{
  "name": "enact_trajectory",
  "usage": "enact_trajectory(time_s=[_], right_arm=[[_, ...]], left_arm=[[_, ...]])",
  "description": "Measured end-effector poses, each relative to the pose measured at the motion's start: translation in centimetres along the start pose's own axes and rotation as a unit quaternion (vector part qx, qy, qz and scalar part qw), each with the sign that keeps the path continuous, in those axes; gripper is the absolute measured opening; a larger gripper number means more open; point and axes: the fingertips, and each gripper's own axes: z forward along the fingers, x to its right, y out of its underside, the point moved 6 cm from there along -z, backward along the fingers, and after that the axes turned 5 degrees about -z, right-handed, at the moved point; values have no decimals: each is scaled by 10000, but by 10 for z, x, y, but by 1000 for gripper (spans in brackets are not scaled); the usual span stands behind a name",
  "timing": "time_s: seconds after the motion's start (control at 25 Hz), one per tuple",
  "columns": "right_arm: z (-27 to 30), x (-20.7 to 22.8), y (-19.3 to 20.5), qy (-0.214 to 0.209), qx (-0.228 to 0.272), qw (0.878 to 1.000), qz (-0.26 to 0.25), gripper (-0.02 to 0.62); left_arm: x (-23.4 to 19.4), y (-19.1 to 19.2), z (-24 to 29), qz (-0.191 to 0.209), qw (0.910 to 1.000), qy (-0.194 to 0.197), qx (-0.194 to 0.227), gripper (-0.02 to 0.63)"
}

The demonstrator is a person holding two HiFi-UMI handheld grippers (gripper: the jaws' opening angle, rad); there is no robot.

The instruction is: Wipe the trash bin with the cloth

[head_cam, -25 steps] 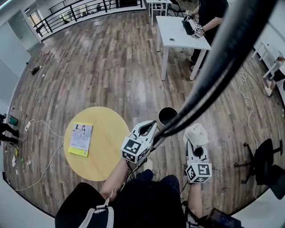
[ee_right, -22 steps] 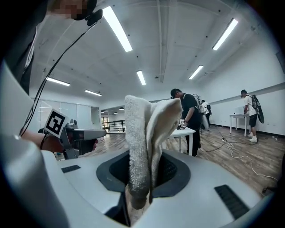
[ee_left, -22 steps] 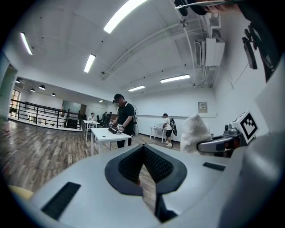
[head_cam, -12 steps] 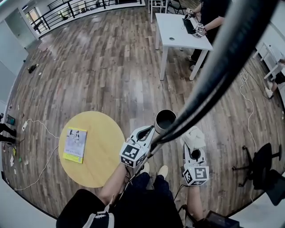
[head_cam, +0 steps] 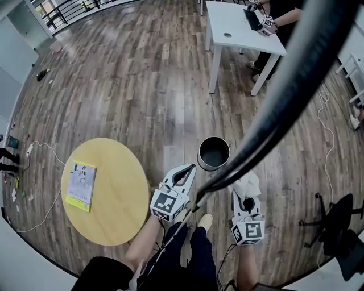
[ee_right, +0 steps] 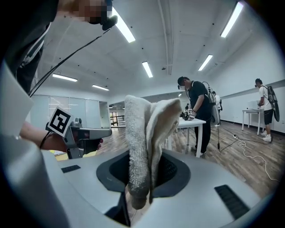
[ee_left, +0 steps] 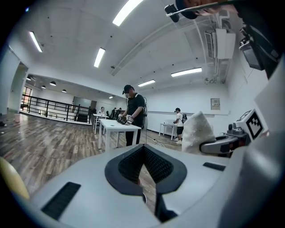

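Observation:
The trash bin (head_cam: 214,153) is a round metal can with a dark inside, standing upright on the wooden floor. In the head view my left gripper (head_cam: 190,167) is shut and holds nothing, its tips just left of the bin and short of its rim. My right gripper (head_cam: 246,192) is to the bin's lower right, shut on the white cloth (head_cam: 248,182). In the right gripper view the folded cloth (ee_right: 143,138) stands up between the jaws. The left gripper view shows its own jaws (ee_left: 143,149) pressed together and the cloth (ee_left: 196,130) off to the right. The bin is outside both gripper views.
A yellow round table (head_cam: 108,196) with a book (head_cam: 79,186) is at my left. A thick black cable (head_cam: 273,108) crosses the head view. A white table (head_cam: 239,31) with a person (head_cam: 281,14) beside it lies ahead, and a black chair (head_cam: 335,216) at right.
The head view has shifted, so the yellow table sits further left and the bin's rim shows whole. Both grippers sit a little nearer my body. The cloth stays held.

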Motion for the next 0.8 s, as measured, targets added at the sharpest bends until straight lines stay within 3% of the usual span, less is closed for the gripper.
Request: enact_trajectory(time_s=[0.44,0.8], right_arm=[[94,7,202,-452,-409,9981,32,95],[154,0,371,-536,-417,9977,10,95]], left_arm=[[-69,184,65,63,9984,-505,-234,-5],[-105,356,100,6,9990,-398,-225,-5]])
